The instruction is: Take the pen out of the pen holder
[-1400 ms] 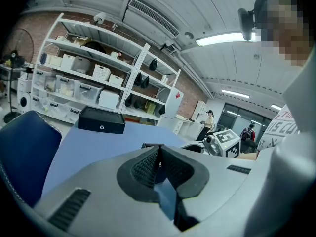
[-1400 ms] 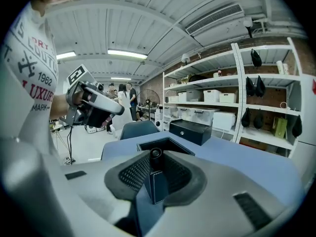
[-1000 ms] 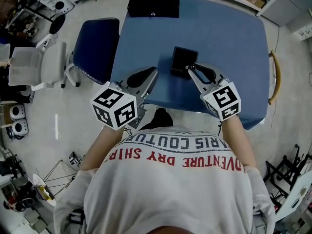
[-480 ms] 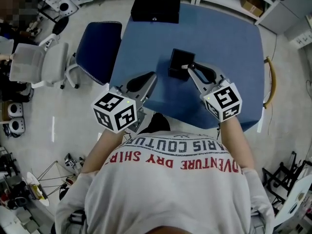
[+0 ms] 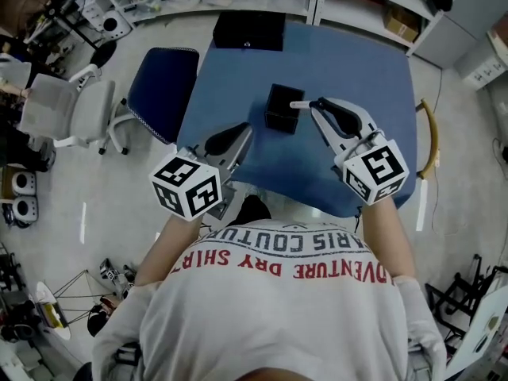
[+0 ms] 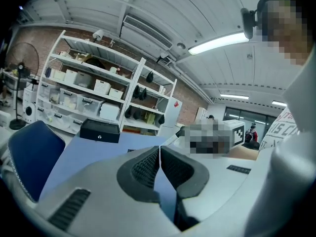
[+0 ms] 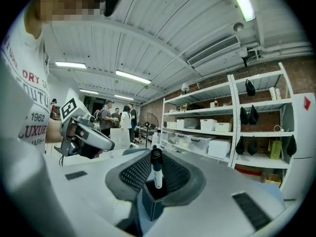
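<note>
Gripping the pen (image 7: 157,177) between clenched pads, your right gripper (image 7: 156,166) is showing in its own view what the head view is not. The barrel is standing upright between the jaws, black cap at 12 o'clock. The pen holder (image 7: 152,205) is sitting just beneath it at 6 o'clock. From the head view you are seeing only a short white stub poking toward 9 o'clock from the jaw tips, over the holder's edge on the blue table (image 5: 357,62). Your left gripper (image 6: 159,154) is hovering at the holder's 8 o'clock, apart from it, pads pressed together on nothing. Compared with a second ago, your right gripper is riding higher. Back then its tips were down at the holder's rim with no white barrel showing.
</note>
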A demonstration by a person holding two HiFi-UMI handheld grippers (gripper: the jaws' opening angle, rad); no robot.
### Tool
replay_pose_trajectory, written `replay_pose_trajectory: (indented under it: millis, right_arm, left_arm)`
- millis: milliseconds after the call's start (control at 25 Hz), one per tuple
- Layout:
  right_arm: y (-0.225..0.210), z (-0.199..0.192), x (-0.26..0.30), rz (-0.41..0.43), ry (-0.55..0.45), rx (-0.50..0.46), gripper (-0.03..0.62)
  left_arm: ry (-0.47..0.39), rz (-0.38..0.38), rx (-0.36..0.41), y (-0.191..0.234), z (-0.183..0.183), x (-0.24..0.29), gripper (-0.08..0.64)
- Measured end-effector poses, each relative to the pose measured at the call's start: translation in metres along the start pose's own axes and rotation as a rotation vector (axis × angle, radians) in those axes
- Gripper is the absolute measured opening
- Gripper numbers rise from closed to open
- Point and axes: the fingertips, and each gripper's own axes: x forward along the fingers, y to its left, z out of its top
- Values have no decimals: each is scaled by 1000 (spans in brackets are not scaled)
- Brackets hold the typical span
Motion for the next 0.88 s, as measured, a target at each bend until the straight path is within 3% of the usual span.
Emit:
replay_pose_trajectory:
  millis: [400, 880]
  right_arm:
    - [6, 33, -74, -21, -91, 6, 72]
    - [18, 11, -134, -15, -90, 73, 72]
  left_arm:
    - [-65, -23, 45, -46, 12, -14, 32]
    - [-72, -83, 66, -99, -7, -8, 32]
